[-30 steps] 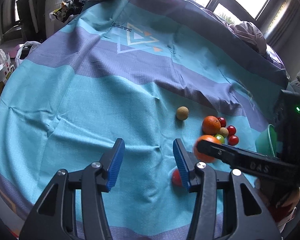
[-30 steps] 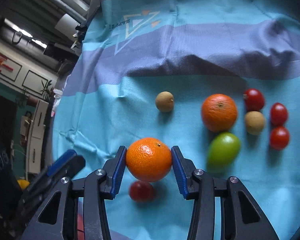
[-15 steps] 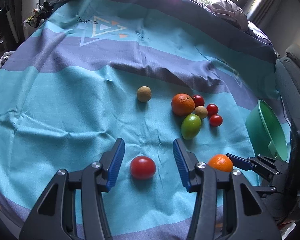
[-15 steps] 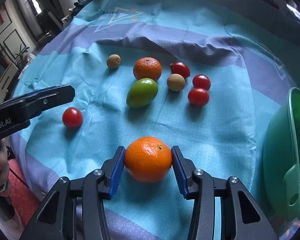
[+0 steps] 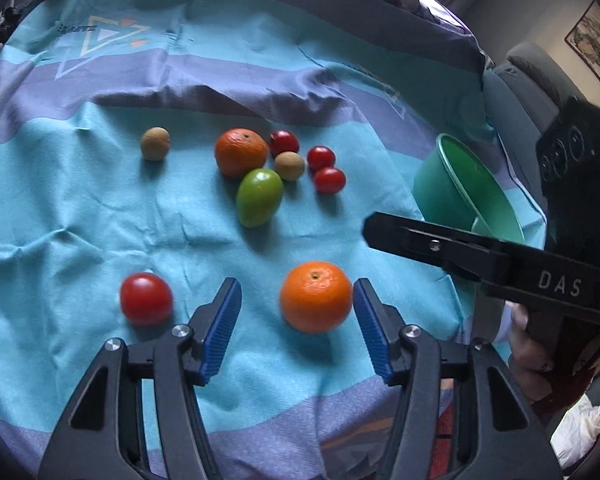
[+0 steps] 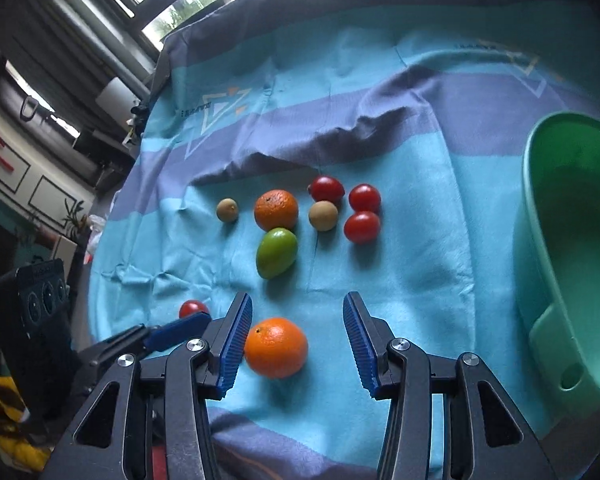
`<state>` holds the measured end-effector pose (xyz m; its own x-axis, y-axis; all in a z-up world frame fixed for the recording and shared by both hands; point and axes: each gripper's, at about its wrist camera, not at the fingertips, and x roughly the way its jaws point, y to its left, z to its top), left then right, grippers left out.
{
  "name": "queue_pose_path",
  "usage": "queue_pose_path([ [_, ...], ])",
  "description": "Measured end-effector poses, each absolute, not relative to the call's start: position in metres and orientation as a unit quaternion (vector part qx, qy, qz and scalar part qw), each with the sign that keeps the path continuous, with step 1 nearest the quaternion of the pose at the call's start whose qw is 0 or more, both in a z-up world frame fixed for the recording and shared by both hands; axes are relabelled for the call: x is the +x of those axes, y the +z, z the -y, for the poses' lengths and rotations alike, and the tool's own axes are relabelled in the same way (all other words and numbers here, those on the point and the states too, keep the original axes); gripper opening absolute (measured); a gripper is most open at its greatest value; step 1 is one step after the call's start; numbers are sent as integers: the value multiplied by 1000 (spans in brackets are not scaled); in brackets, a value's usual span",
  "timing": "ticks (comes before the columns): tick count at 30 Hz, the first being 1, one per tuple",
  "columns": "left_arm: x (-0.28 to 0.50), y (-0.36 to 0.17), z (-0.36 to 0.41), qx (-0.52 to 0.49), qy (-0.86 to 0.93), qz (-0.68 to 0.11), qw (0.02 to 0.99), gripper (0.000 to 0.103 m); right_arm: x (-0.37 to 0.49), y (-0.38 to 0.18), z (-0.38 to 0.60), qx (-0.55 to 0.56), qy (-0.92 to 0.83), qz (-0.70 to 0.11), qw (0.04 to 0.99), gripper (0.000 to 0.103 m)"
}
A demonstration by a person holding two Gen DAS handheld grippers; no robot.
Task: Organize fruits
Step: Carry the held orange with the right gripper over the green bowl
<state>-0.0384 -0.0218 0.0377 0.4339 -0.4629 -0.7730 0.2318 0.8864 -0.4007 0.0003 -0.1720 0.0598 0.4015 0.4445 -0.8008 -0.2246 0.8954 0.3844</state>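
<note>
An orange (image 5: pixel 315 297) (image 6: pixel 276 347) lies on the teal cloth near the front edge, free of both grippers. My right gripper (image 6: pixel 298 342) is open above it, the orange beside its left finger. My left gripper (image 5: pixel 296 326) is open, the orange just inside its right finger. A red tomato (image 5: pixel 146 299) (image 6: pixel 193 308) lies left of the orange. Farther back sit a second orange (image 5: pixel 240 152) (image 6: pixel 276 210), a green fruit (image 5: pixel 258 197) (image 6: pixel 277 253), two tan round fruits and three small red tomatoes (image 6: pixel 362 227).
A green plastic bowl (image 6: pixel 567 240) (image 5: pixel 465 196) stands tilted at the right edge of the table. The cloth has a raised fold (image 6: pixel 339 136) behind the fruit. The table's front edge runs just below both grippers.
My right gripper has opened and let go of the orange, which now lies on the cloth. My left gripper has shifted right, from around the red tomato to beside the orange.
</note>
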Motion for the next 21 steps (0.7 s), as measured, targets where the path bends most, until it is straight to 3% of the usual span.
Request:
queue_pose_path([
  [5,-41,28,35,-86,-203,-504,835,59,4,33,157,105,214,-551,800,49],
  [12,-42,16,45,-81,-216,-522,821,46,-1,23,155,109,245,-568,778,49],
  [18,-42,14,46,-92,-205,-521,823,45,-3,21,158,119,259,-569,772,49],
  [19,-42,17,47,-92,-201,-520,825,45,-3,21,158,121,266,-571,767,44],
  [21,-43,27,53,-79,-193,-505,837,45,-5,26,157,118,270,-565,771,43],
])
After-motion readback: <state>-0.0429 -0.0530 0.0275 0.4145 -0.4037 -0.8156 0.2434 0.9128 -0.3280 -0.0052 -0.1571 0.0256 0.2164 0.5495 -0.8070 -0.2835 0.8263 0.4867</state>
